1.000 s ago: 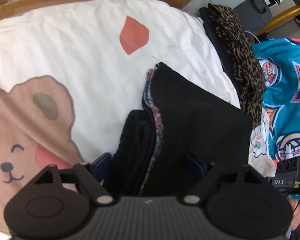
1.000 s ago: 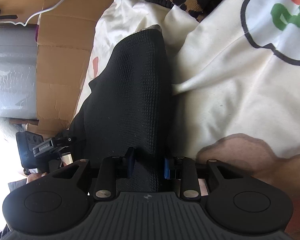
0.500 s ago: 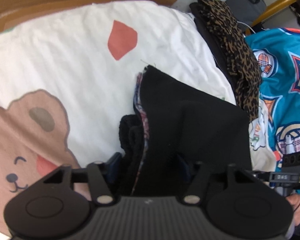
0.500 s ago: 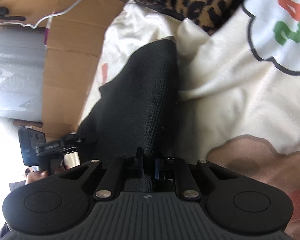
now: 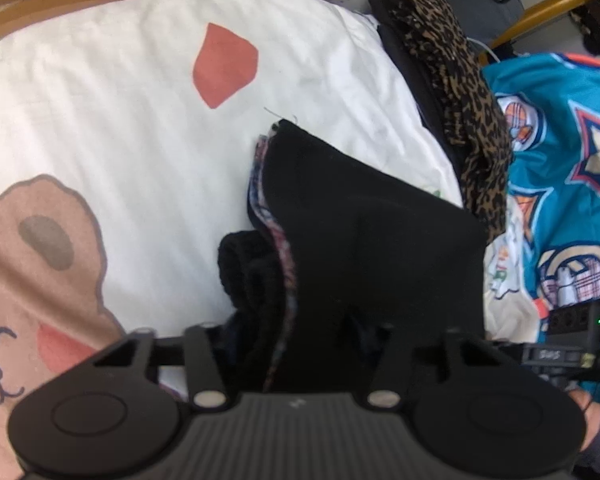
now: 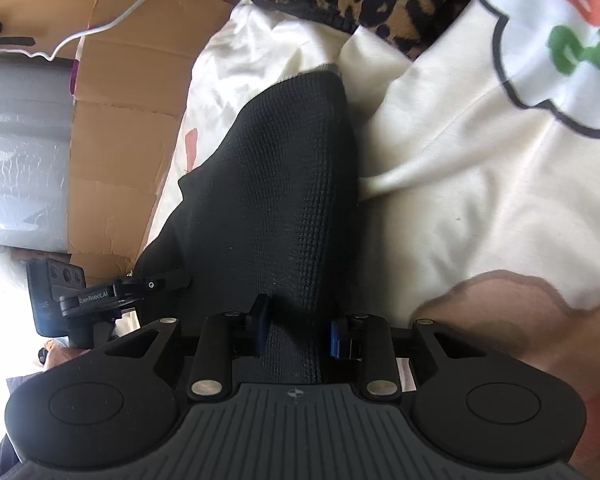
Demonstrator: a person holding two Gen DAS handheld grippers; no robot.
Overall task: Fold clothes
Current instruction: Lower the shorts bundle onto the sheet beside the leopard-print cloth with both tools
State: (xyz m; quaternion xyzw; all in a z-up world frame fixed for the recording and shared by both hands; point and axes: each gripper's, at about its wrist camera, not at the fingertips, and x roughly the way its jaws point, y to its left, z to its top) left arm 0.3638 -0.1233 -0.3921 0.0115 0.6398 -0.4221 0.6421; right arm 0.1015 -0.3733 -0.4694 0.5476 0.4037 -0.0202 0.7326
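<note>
A folded black knit garment point(image 5: 360, 240) lies on the white bear-print sheet point(image 5: 120, 120), with a patterned lining showing at its left edge. My left gripper point(image 5: 292, 332) is shut on the thick near end of the bundle, and its fingertips are hidden in the cloth. In the right wrist view the same black garment point(image 6: 284, 184) runs away from my right gripper point(image 6: 296, 334). That gripper stands open, with the fabric passing loosely between its blue pads point(image 6: 337, 340).
A leopard-print garment point(image 5: 460, 92) is stacked at the sheet's far right edge, next to a teal printed jersey point(image 5: 560, 160). Cardboard point(image 6: 120, 120) and a white cable point(image 6: 112, 24) border the sheet. A hand holds the other gripper point(image 6: 80, 296) at the left.
My left gripper's fingers closed in from a wide gap onto the black bundle. My right gripper pinched the fabric half a second ago and has now spread its fingers again.
</note>
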